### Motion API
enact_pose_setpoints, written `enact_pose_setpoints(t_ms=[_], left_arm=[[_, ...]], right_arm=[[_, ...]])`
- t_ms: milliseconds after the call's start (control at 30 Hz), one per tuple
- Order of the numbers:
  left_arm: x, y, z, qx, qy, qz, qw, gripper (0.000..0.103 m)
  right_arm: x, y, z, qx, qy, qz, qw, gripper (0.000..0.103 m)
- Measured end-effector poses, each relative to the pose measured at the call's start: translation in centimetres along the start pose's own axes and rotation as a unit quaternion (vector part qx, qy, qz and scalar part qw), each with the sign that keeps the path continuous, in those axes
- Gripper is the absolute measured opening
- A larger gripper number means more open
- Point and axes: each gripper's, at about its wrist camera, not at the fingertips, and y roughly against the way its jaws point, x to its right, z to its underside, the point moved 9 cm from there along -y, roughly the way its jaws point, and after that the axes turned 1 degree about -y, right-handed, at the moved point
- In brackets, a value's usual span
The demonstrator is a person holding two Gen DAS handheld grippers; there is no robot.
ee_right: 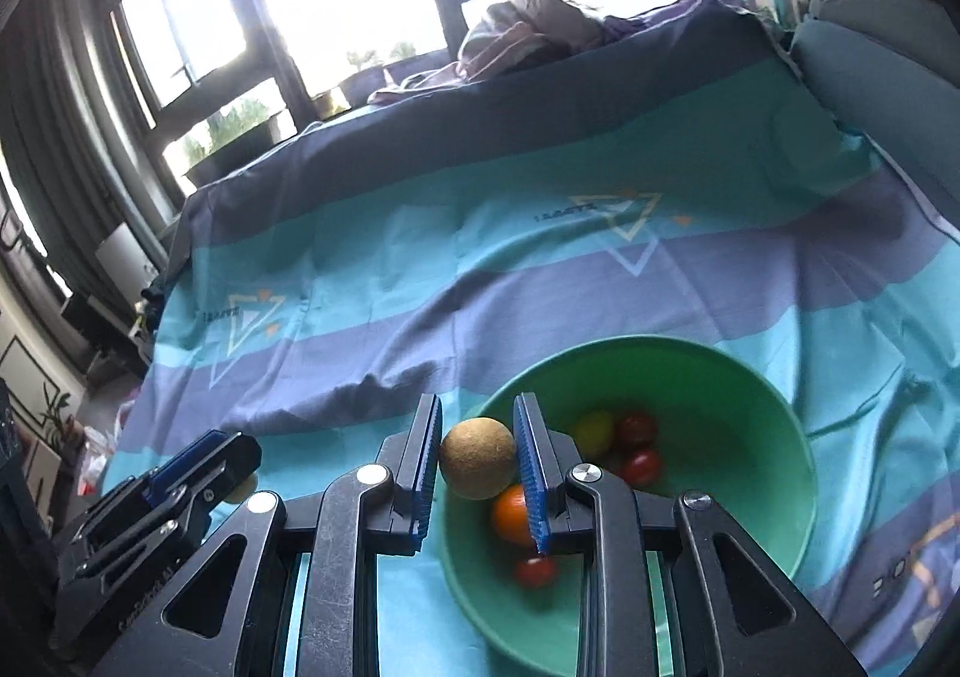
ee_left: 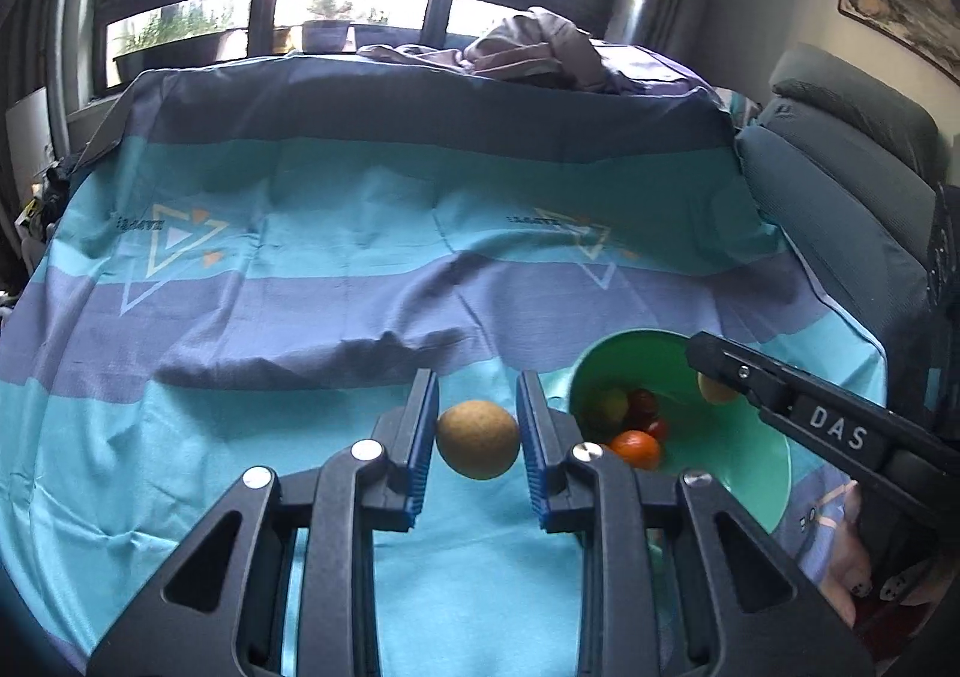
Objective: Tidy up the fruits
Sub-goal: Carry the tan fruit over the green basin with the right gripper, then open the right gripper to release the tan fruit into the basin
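Where the green bowl [ee_right: 750, 377] sits on the striped cloth [ee_left: 360, 305], both claws are at work close by.

Right gripper [ee_right: 479, 413]: its blue pads [ee_right: 531, 455] press on either side of a round brown fruit [ee_right: 478, 458], which is held over the bowl's near-left rim. In the left wrist view the same claw reaches over the bowl from its right side, with a pale round shape showing at its tip.

Left gripper [ee_left: 477, 395]: its pads are closed against a second brown fruit [ee_left: 477, 440], touching it on both flanks. This fruit is just left of the bowl, outside the rim. In the right wrist view this claw appears well to the left of the bowl, with a yellowish-brown shape partly visible at its fingertips.

Contents of the bowl: an orange fruit [ee_right: 510, 515] on the near-left side, directly below the fruit in the right claw; a yellow fruit [ee_right: 594, 431] towards the middle; two red fruits [ee_right: 639, 446] just right of the yellow one; and one small red fruit [ee_right: 536, 570] nearest the camera.

Beyond the bowl, at the far edge of the cloth, lies a heap of crumpled fabric [ee_left: 528, 47].
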Motion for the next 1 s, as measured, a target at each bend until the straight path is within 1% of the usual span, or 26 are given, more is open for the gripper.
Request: enact_pose_setpoints(t_ms=[67, 200, 400, 533, 600, 733, 933, 1000], left_arm=[[1.9, -0.6, 0.0, -0.004, -0.01, 0.008, 0.9999, 0.027], [5.6, -2.1, 0.4, -0.023, -0.022, 0.037, 0.9988, 0.027], [8.6, -5.2, 2.2, -0.07, -0.032, 0.052, 0.9957, 0.027], [9.4, -7.0, 3.5, -0.099, -0.036, 0.053, 0.993, 0.027], [9.6, -7.7, 4.0, -0.108, -0.04, 0.047, 0.9923, 0.027], [10.1, -8.3, 4.6, -0.118, -0.047, 0.043, 0.991, 0.027], [10.2, -8.8, 5.2, -0.131, -0.053, 0.041, 0.9891, 0.026], [10.4, -8.4, 4.9, -0.12, -0.051, 0.043, 0.9905, 0.026]], right_arm=[[1.7, 0.2, -0.3, 0.002, -0.016, 0.008, 1.0, 0.027], [4.6, 0.6, -0.4, 0.005, -0.031, 0.029, 0.999, 0.027], [8.3, 0.3, 0.4, -0.015, -0.041, 0.065, 0.997, 0.027], [10.3, -0.7, 1.3, -0.037, -0.054, 0.073, 0.995, 0.027], [10.8, -1.0, 1.7, -0.045, -0.055, 0.08, 0.994, 0.027], [11.1, -1.7, 2.3, -0.06, -0.056, 0.082, 0.993, 0.027], [11.6, -2.0, 2.7, -0.071, -0.057, 0.103, 0.991, 0.027], [11.6, -1.8, 2.6, -0.068, -0.057, 0.101, 0.991, 0.027]])
